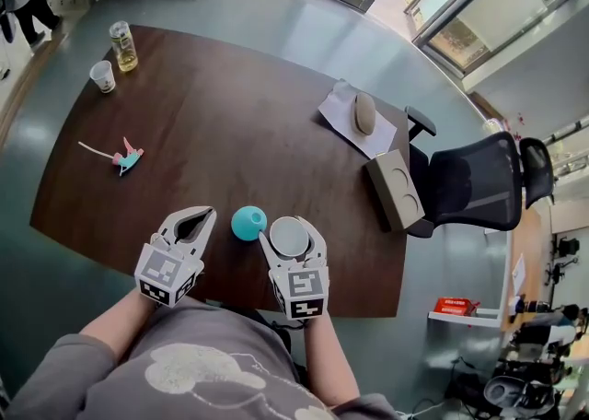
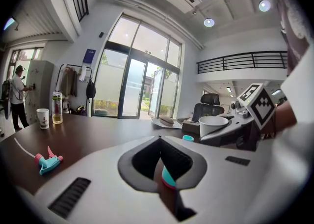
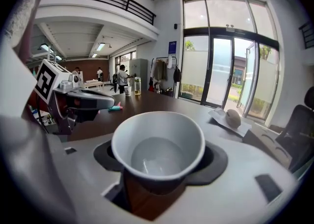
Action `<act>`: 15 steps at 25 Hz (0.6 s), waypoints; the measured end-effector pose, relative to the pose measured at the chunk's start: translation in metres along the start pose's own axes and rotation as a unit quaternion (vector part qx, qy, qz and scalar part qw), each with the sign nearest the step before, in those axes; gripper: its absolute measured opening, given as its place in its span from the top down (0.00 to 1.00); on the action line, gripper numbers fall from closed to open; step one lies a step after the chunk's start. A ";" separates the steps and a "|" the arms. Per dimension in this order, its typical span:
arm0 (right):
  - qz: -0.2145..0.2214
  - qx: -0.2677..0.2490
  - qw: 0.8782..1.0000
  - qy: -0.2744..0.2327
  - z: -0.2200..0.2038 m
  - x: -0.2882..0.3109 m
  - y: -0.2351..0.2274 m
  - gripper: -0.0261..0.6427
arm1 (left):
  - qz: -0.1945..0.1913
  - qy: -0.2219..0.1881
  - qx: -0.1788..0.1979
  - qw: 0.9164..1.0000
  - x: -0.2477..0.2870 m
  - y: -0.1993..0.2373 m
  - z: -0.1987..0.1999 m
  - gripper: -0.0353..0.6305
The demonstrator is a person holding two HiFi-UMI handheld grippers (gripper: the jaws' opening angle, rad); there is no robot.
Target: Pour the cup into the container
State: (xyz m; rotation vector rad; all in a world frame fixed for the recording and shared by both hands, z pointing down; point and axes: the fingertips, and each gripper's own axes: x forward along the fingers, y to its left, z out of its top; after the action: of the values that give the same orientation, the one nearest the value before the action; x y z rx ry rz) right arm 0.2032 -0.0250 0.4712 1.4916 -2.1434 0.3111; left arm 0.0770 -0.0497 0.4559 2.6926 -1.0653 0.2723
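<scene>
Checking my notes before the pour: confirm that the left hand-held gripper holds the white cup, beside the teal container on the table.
Not right. The right hand-held gripper holds the white cup, beside the teal container on the table; the left hand-held gripper holds nothing. The right gripper view shows the cup between its jaws.

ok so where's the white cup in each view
head view: white cup low centre, in the jaws of the right gripper, just right of the teal container.
left gripper view: right of centre, held up by the right gripper.
right gripper view: dead centre, between the jaws.
shared landmark: the beige stone on paper, seen in all three.
</scene>
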 end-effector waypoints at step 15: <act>0.040 -0.094 0.990 0.093 -0.006 0.011 0.008 0.51 | -0.011 -0.004 -0.010 1.000 0.005 0.010 0.003 0.94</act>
State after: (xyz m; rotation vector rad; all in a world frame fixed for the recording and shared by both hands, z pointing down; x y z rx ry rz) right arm 0.1945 -0.0278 0.4827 1.2234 -2.0268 0.2567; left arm 0.0743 -0.0607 0.4562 2.6879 -1.0347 0.2452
